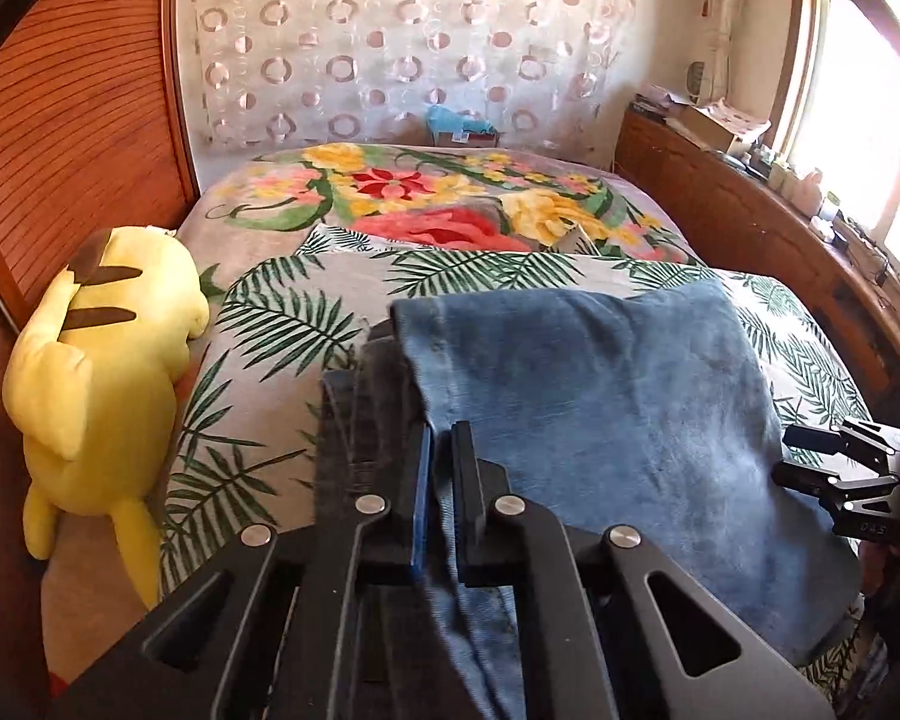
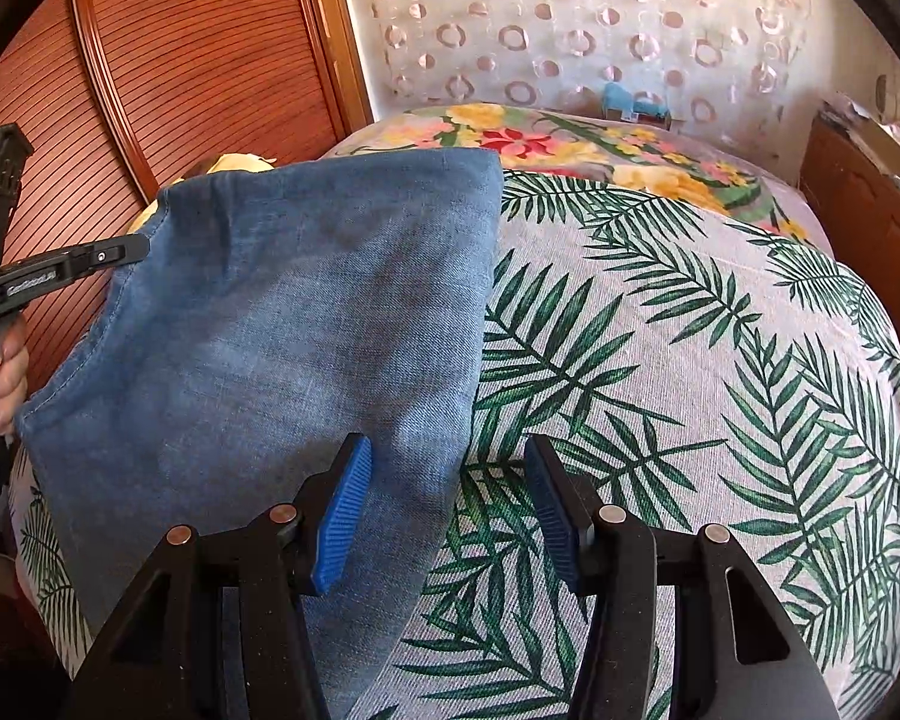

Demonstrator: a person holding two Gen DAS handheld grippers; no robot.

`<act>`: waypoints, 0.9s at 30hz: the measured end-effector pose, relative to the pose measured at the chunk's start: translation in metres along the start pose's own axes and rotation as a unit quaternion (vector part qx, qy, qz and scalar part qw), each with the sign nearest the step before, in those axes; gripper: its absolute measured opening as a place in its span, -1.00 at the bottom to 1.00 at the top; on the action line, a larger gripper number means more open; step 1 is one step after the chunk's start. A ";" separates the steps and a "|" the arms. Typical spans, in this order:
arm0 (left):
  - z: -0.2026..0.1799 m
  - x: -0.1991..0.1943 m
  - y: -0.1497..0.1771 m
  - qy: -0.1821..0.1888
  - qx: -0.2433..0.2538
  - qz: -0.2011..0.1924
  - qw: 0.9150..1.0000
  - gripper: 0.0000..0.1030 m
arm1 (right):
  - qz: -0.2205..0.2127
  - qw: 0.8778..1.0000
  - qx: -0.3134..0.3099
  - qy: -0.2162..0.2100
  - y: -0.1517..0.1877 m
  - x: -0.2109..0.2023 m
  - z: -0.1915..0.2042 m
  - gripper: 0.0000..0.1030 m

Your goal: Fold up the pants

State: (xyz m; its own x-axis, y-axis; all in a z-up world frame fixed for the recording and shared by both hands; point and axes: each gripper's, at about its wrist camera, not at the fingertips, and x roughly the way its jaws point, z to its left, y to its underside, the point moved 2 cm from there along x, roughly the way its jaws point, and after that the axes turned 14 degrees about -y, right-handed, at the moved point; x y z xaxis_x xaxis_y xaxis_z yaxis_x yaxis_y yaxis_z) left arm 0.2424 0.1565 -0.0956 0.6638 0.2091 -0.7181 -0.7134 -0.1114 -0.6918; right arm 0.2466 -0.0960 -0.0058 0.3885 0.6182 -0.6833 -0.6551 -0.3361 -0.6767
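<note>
Denim fills most of both views: the pants (image 1: pixel 600 396) lie on the bed (image 2: pixel 720 360), on its palm-leaf cover, already doubled into a thick blue slab, with a darker layer showing along the edge on my left. My left claw (image 1: pixel 441 480) is clamped on that edge of the pants, cloth running between its closed pads. My right claw (image 2: pixel 447 510) stands wide open with nothing in it; its left pad (image 2: pixel 345 516) hangs over the nearer corner of the denim while the other one sits over the bare cover. A yellow plush toy (image 1: pixel 102 372) lies at the left side of the bed, near the pants but apart from them.

I judge the step in hand to be taking the second grip for the next fold. To do it well I would bring the right claw squarely onto the matching edge, bite through every layer rather than only the top one, then lift both sides level so the fold line comes out straight. Pulling unevenly would skew the stack, I think.
</note>
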 end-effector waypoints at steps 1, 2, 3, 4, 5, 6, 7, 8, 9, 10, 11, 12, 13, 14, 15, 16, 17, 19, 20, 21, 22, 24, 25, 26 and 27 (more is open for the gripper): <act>0.000 -0.001 0.000 -0.002 0.000 -0.002 1.000 -0.85 | 0.000 1.000 0.002 -0.002 0.000 0.000 -0.001 0.06; 0.001 -0.003 0.000 -0.005 0.001 -0.005 1.000 -0.85 | 0.000 1.000 0.004 -0.005 0.001 -0.001 -0.003 0.06; 0.002 -0.004 -0.001 -0.006 0.000 -0.006 1.000 -0.85 | 0.000 1.000 0.007 -0.011 0.001 -0.002 -0.003 0.06; 0.003 -0.005 -0.001 -0.006 -0.001 -0.006 1.000 -0.85 | 0.001 1.000 0.009 -0.015 0.001 -0.002 -0.003 0.06; 0.003 -0.007 -0.001 -0.007 -0.003 -0.007 1.000 -0.85 | 0.001 1.000 0.010 -0.017 0.000 -0.003 -0.004 0.06; 0.003 -0.009 -0.001 -0.010 -0.004 -0.008 1.000 -0.85 | 0.000 1.000 0.010 -0.017 -0.001 -0.003 -0.004 0.06; 0.003 -0.011 -0.002 -0.011 -0.005 -0.010 1.000 -0.85 | 0.000 1.000 0.009 -0.016 -0.002 -0.003 -0.005 0.06; 0.002 -0.014 -0.002 -0.007 -0.007 -0.013 1.000 -0.85 | 0.001 1.000 0.009 -0.016 -0.003 -0.003 -0.006 0.06; 0.001 -0.016 -0.003 -0.005 -0.008 -0.014 1.000 -0.84 | 0.001 1.000 0.009 -0.017 -0.005 -0.003 -0.007 0.06; -0.001 -0.017 -0.004 -0.006 -0.007 -0.015 1.000 -0.80 | 0.001 1.000 0.010 -0.017 -0.006 -0.002 -0.006 0.06; -0.004 -0.021 -0.004 -0.008 -0.005 -0.018 1.000 -0.66 | 0.001 1.000 0.009 -0.017 -0.008 -0.001 -0.007 0.06; -0.005 -0.023 -0.004 -0.006 -0.004 -0.021 1.000 -0.49 | 0.002 1.000 0.009 -0.016 -0.009 -0.001 -0.007 0.06; -0.008 -0.027 -0.004 0.000 -0.001 -0.025 1.000 -0.39 | 0.002 1.000 0.009 -0.017 -0.009 0.001 -0.007 0.06; -0.011 -0.029 -0.003 0.004 0.001 -0.028 1.000 -0.22 | 0.003 1.000 0.010 -0.017 -0.009 0.002 -0.007 0.06; -0.013 -0.031 -0.003 0.006 0.002 -0.029 1.000 0.02 | 0.003 1.000 0.011 -0.018 -0.010 0.003 -0.004 0.06; -0.017 -0.034 -0.002 0.010 0.004 -0.031 0.999 0.12 | 0.003 1.000 0.011 -0.019 -0.009 0.003 -0.002 0.06; -0.020 -0.036 0.000 0.013 0.007 -0.031 0.999 0.36 | 0.004 1.000 0.013 -0.021 -0.008 0.002 -0.001 0.06; -0.028 -0.041 0.004 0.025 0.011 -0.033 0.999 0.52 | 0.003 1.000 0.016 -0.023 -0.006 0.002 0.003 0.06; -0.031 -0.042 0.007 0.029 0.014 -0.032 0.999 0.52 | 0.003 1.000 0.017 -0.026 -0.004 0.000 0.005 0.06; -0.035 -0.045 0.010 0.032 0.016 -0.030 0.999 0.52 | 0.002 0.999 0.018 -0.027 -0.003 -0.002 0.007 0.06; -0.039 -0.048 0.014 0.036 0.018 -0.029 0.999 0.52 | 0.000 0.999 0.020 -0.028 -0.001 -0.005 0.010 0.06; -0.048 -0.054 0.025 0.047 0.024 -0.029 0.998 0.52 | -0.003 0.999 0.021 -0.031 0.003 -0.013 0.016 0.06; -0.052 -0.056 0.030 0.051 0.029 -0.027 0.998 0.52 | -0.004 0.999 0.021 -0.034 0.006 -0.016 0.018 0.06; -0.056 -0.058 0.034 0.054 0.033 -0.026 0.998 0.52 | -0.004 0.999 0.021 -0.035 0.008 -0.019 0.020 0.06; -0.060 -0.060 0.040 0.057 0.036 -0.024 0.997 0.52 | -0.004 0.999 0.021 -0.035 0.012 -0.023 0.023 0.06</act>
State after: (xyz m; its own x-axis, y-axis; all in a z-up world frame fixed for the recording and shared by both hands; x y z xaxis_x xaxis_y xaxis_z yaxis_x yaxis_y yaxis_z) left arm 0.1874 0.0812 -0.0852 0.7158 0.0994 -0.6912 -0.6920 -0.0325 -0.7212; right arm 0.2153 -0.0976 0.0079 0.3491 0.6692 -0.6560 -0.6798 -0.3009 -0.6688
